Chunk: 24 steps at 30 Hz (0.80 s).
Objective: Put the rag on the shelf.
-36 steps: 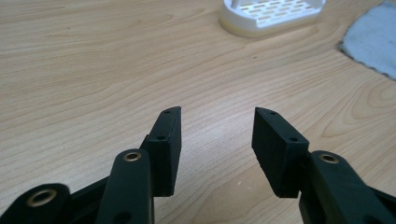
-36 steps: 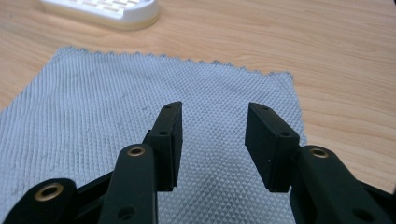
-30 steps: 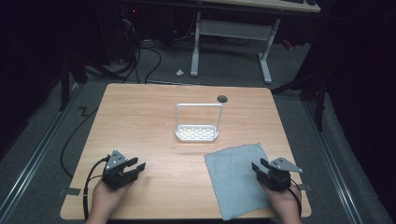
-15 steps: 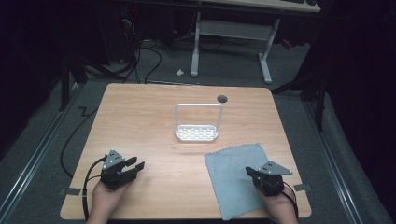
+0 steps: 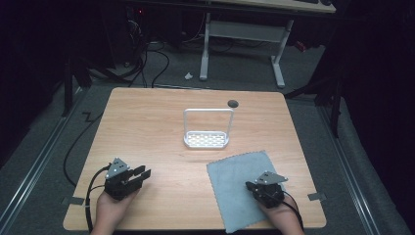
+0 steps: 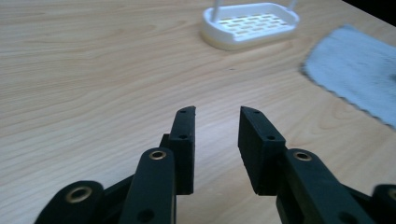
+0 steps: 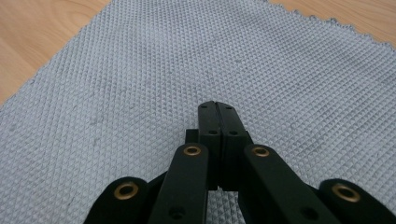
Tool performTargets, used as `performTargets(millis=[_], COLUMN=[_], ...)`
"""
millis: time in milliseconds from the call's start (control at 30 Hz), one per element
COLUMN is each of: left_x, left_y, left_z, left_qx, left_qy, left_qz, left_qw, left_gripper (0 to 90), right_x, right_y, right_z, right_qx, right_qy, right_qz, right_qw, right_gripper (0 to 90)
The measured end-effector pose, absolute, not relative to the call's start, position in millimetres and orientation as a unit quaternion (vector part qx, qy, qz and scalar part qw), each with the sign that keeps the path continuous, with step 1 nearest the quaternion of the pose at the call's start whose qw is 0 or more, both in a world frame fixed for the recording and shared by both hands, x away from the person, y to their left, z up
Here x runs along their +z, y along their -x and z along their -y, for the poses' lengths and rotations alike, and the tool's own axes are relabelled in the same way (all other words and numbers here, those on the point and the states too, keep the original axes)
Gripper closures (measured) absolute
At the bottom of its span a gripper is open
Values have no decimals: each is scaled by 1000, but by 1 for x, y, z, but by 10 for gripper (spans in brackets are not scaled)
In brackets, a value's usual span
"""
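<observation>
Your right gripper (image 5: 255, 186) rests on the grey cloth (image 5: 237, 174) near the table's (image 5: 147, 122) front right corner, jaws pressed together, possibly pinching fabric to lift it. Your left gripper (image 6: 216, 122), jaws just narrowed yet empty, waits near the front left corner.

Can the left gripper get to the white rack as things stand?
Probably yes. The left gripper is open with nothing between its jaws, and bare wood lies between it and the white rack. The grey cloth lies off to the side.
</observation>
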<state>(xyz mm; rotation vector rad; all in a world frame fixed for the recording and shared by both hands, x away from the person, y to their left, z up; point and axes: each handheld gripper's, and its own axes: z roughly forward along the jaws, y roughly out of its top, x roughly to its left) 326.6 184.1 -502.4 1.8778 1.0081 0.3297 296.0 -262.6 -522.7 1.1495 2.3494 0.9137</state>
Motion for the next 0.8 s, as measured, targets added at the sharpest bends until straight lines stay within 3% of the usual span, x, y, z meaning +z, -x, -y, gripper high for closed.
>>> performTargets(millis=[133, 233, 500, 800], left_x=[-501, -506, -523, -527], left_y=[-317, -305, -292, -296], left_z=[-155, -106, -22, -21], left_qx=[116, 75, 31, 31], left_qy=[-788, -821, -865, -877], left_qz=[-379, -337, -276, -267], left_qw=[471, 455, 417, 399], left_gripper=[702, 742, 895, 899], right_x=[-524, -524, -517, -519], right_y=[-297, -296, -289, -287], right_z=[245, 230, 256, 279], right_qx=[330, 325, 332, 321], right_qy=[-389, -368, -392, -424], right_qz=[-841, -851, -829, -815], right_qw=[180, 188, 221, 232], right_gripper=[900, 900, 900, 900])
